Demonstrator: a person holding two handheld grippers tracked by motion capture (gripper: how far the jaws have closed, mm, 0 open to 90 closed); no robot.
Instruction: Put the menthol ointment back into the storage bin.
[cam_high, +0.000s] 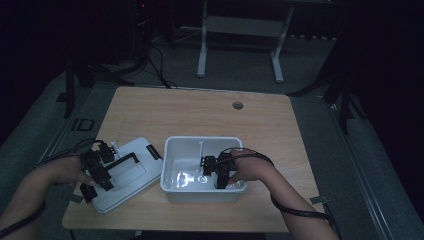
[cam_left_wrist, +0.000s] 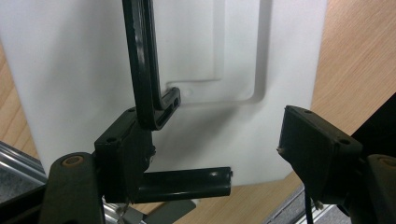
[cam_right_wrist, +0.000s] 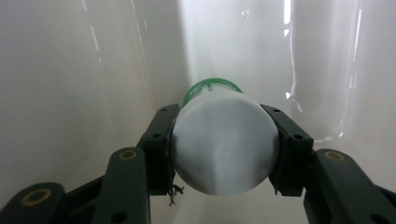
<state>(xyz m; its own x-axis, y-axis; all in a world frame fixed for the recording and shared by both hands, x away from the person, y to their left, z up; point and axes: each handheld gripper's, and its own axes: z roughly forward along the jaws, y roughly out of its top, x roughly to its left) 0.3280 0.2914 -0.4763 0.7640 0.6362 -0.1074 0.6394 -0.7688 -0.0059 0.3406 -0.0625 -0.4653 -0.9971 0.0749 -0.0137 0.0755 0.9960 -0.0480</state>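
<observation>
A white bin stands open at the table's near middle. Its white lid lies flat to the left, with a black handle on top. My right gripper is down inside the bin. In the right gripper view, my right gripper is shut on a white bottle with a green cap pointing at the bin wall. My left gripper is open over the lid. The black handle lies against its left jaw, and the right jaw stands clear.
A black latch bar sits at the lid's near edge. The wooden table has a round cable hole at the back. Beyond the table stand a white desk frame and dark stands on the floor.
</observation>
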